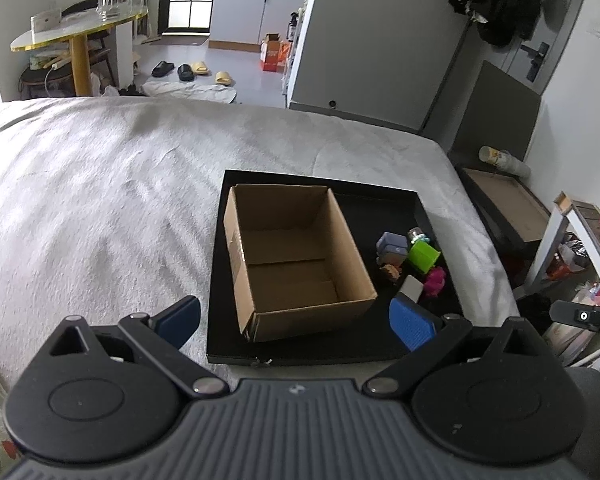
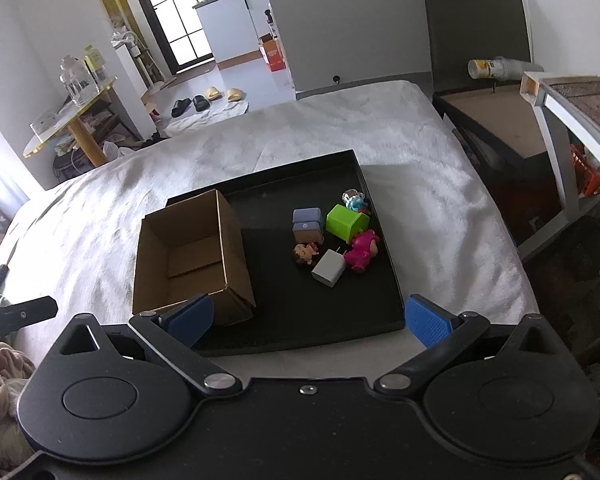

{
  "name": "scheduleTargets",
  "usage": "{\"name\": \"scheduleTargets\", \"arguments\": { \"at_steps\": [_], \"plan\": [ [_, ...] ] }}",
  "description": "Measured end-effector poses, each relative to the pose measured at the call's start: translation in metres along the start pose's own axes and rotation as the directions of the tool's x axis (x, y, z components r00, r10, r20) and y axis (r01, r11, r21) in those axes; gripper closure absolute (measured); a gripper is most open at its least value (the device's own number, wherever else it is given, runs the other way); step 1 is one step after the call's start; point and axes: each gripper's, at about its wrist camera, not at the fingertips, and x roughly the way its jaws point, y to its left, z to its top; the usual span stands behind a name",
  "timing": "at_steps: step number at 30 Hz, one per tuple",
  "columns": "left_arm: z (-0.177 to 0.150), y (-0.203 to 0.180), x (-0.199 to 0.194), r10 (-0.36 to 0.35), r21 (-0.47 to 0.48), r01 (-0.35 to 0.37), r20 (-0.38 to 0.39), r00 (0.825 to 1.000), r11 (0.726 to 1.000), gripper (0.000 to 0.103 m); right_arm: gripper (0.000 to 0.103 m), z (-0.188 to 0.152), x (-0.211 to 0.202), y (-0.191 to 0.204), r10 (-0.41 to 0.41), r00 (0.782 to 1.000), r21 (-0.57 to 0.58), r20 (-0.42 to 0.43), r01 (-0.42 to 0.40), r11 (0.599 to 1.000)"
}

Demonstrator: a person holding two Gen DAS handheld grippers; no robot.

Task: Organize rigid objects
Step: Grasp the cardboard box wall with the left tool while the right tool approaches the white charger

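Box [image 2: 192,256]: matt brown cardboard. Tray [image 2: 324,320]: smooth matt black. Bedcover [image 2: 420,152]: rough pale cloth. Green cup [image 2: 346,222]: glossy plastic. Pads [image 2: 428,326]: ribbed blue.

A home bedroom: white-covered bed [image 1: 100,184], slippers [image 1: 192,69] on far floor, kitchen cabinets [image 1: 256,12] beyond.

cardboard box [image 1: 296,256]: you get a printed label patch on its left outer wall, too blurred to read.
orange carton [image 1: 271,53]: white markings on the floor carton, unreadable.
paper cup stack [image 2: 485,68]: yellow print, no legible letters.
left gripper [image 1: 294,323]: small emblem on your grey housing, not readable.
readable text: none.
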Motion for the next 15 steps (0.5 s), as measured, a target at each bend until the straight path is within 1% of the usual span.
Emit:
{"name": "scheduleTargets", "arguments": {
  "at_steps": [6,11,15],
  "plan": [
    [0.008,0.002,0.015,0.010,-0.004,-0.010,-0.019,1.000,1.000,0.003,0.000,0.006,0.016,-0.010,-0.006,1.000,0.028,-0.008,0.007,1.000],
    [0.014,0.006,0.033,0.017,-0.027,-0.018,-0.050,0.999,0.999,0.005,0.000,0.013,0.030,-0.022,-0.003,1.000,0.073,-0.013,0.003,0.997],
    [0.016,0.012,0.046,0.039,-0.039,-0.041,-0.062,0.997,0.998,0.005,0.001,0.015,0.044,-0.030,0.003,1.000,0.107,-0.027,0.000,0.994]
  ]
}}
